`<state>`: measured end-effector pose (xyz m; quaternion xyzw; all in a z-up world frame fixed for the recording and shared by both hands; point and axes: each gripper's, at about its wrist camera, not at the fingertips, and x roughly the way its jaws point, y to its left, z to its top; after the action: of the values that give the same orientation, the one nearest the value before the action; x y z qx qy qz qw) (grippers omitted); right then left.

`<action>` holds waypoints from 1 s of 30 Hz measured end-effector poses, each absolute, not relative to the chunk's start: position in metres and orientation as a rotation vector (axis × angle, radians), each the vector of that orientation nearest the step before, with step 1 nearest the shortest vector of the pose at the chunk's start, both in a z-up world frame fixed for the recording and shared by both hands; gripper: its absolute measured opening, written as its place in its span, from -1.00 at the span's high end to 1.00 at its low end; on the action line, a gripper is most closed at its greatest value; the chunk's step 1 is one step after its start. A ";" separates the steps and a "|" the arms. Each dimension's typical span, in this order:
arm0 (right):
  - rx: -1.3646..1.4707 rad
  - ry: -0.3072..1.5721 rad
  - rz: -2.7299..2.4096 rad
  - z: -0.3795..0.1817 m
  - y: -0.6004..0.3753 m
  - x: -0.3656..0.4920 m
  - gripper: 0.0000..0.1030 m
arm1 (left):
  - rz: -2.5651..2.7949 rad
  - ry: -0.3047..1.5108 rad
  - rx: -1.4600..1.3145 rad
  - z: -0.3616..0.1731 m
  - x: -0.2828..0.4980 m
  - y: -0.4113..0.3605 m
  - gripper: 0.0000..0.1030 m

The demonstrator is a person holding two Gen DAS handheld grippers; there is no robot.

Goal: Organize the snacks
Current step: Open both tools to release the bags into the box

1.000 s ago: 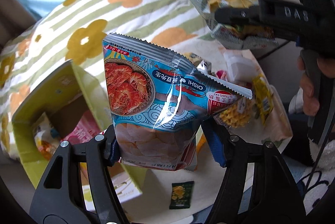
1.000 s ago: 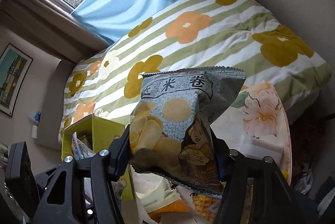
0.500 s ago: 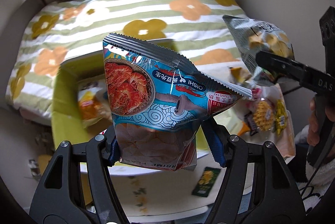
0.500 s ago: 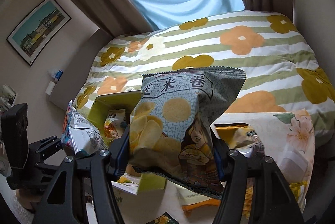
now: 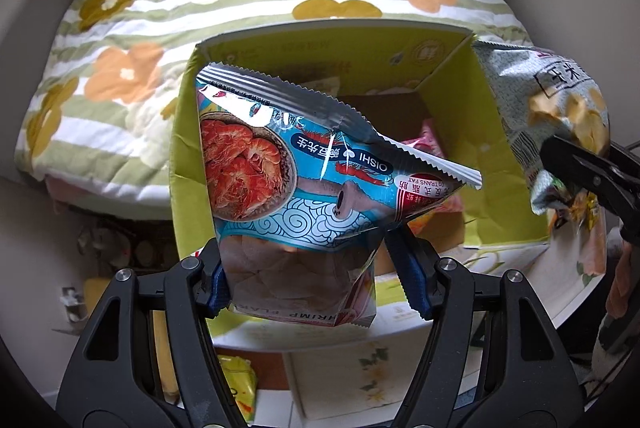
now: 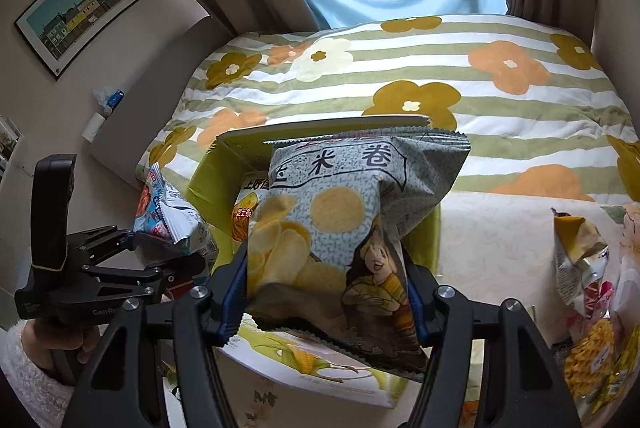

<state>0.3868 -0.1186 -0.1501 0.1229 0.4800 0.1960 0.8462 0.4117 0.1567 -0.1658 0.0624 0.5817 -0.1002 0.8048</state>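
My left gripper [image 5: 316, 276] is shut on a blue shrimp chips bag [image 5: 288, 187], which hangs over the open yellow-green box [image 5: 488, 131]. My right gripper [image 6: 324, 296] is shut on a grey corn roll bag [image 6: 344, 220], held above the same box [image 6: 434, 228]. In the left wrist view the grey bag [image 5: 552, 95] and the right gripper's finger [image 5: 580, 171] show at the right edge of the box. In the right wrist view the left gripper [image 6: 176, 252] with the blue bag [image 6: 168, 211] is at the left. Pink and orange packets [image 5: 430, 139] lie inside the box.
Behind the box lies a bed with a striped flower quilt [image 5: 160, 19]. More snack bags [image 6: 580, 260] lie on the floral tablecloth [image 6: 500, 240] to the right of the box. A yellow packet [image 5: 240, 384] sits below the table edge. A sleeved hand [image 6: 44, 348] holds the left gripper.
Both grippers have carried their bags sideways from the snack pile to above the open box. The box now sits right under the two bags, and both grips are unchanged.
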 end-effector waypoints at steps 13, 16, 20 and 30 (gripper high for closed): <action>0.275 1.065 0.377 -0.167 -0.108 0.388 -0.16 | -0.194 1.185 0.136 -0.184 0.396 0.169 -0.99; 0.248 1.081 0.392 -0.171 -0.101 0.397 -0.16 | -0.169 1.181 0.065 -0.185 0.389 0.176 -0.99; 0.238 1.086 0.442 -0.172 -0.083 0.411 -0.17 | -0.129 1.168 0.026 -0.183 0.381 0.183 -0.99; 0.148 1.026 0.409 -0.176 -0.062 0.412 -0.97 | -0.084 1.165 -0.015 -0.184 0.358 0.196 -0.99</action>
<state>0.4117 -0.0624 -0.1760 0.0704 0.4867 0.1940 0.8489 0.3578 0.1965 -0.1840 -0.0072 0.5498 -0.0396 0.8343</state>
